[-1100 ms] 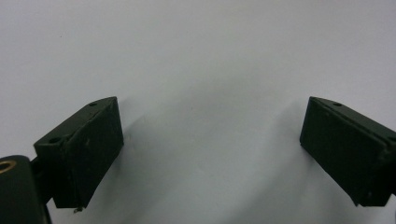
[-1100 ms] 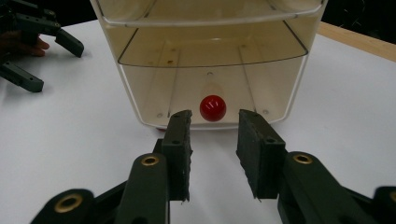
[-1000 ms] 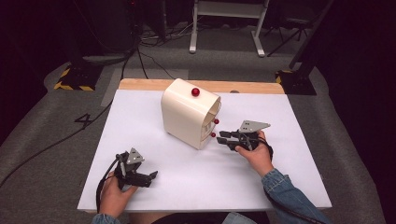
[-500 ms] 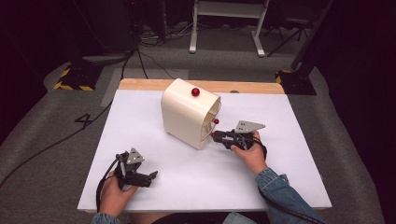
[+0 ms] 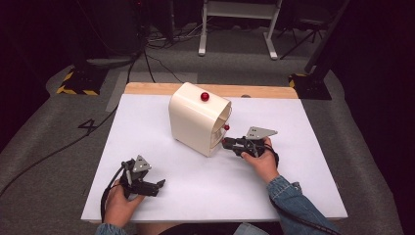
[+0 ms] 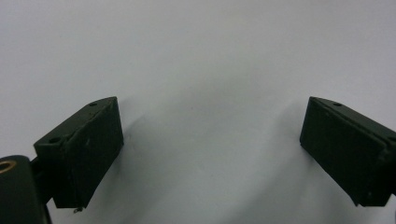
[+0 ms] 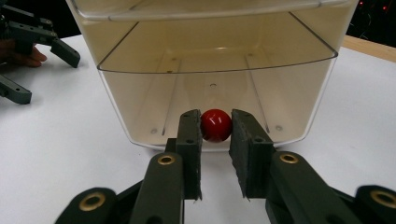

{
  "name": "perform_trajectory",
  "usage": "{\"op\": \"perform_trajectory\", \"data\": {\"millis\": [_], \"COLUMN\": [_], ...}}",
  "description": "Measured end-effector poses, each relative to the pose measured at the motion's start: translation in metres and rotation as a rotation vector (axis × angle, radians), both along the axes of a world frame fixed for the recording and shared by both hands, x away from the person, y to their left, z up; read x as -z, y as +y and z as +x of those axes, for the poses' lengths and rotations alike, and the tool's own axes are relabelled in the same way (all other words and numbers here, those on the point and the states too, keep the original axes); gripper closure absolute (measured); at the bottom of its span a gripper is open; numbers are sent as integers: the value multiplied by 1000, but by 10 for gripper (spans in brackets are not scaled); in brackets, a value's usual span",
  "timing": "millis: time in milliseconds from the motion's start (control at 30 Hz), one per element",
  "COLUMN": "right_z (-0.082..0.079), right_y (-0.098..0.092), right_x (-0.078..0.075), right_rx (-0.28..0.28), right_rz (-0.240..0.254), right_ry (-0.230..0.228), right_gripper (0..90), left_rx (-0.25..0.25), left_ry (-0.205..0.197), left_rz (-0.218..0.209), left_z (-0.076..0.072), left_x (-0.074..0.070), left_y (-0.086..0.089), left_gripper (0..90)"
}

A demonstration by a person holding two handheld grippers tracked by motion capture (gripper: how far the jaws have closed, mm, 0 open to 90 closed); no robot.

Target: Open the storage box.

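A cream box with clear drawers stands at the table's middle back. It has a red knob on top and another on the upper drawer front. My right gripper reaches the box's lower front. In the right gripper view its jaws press on both sides of the lower drawer's red knob. The clear drawer behind it looks empty. My left gripper rests near the front left of the table, open, with bare white surface between its jaws.
The white table top has a wooden strip along its far edge. Grey floor with cables and a white stand lie beyond. The left gripper also shows far left in the right gripper view.
My right gripper has moved left to the box's front and closed around the lower drawer knob. The left gripper has stayed in place.
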State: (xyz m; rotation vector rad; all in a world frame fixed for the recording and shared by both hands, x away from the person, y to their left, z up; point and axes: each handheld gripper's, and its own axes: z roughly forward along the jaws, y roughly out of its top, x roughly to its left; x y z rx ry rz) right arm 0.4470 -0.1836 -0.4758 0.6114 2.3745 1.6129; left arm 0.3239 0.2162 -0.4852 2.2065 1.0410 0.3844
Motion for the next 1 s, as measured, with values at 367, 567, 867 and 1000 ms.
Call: {"op": "perform_trajectory", "data": {"millis": [367,567,867,1000], "right_z": [-16,-26,-40,-42], "right_y": [-25,-41,-60,-65], "right_x": [-5,-5,-5,-4], "right_rx": [11,28,47,52], "right_rz": [-16,-14,-13,-6], "right_ry": [5,5,12,17], "right_gripper": [737,737,737,735], "left_rx": [1,1,2,2], "left_ry": [-3,-1,-2,-2], "left_rz": [1,1,0,-1], "left_z": [0,0,0,0], "left_x": [0,0,0,0], "left_y": [0,0,0,0], "left_gripper": [63,63,63,63]}}
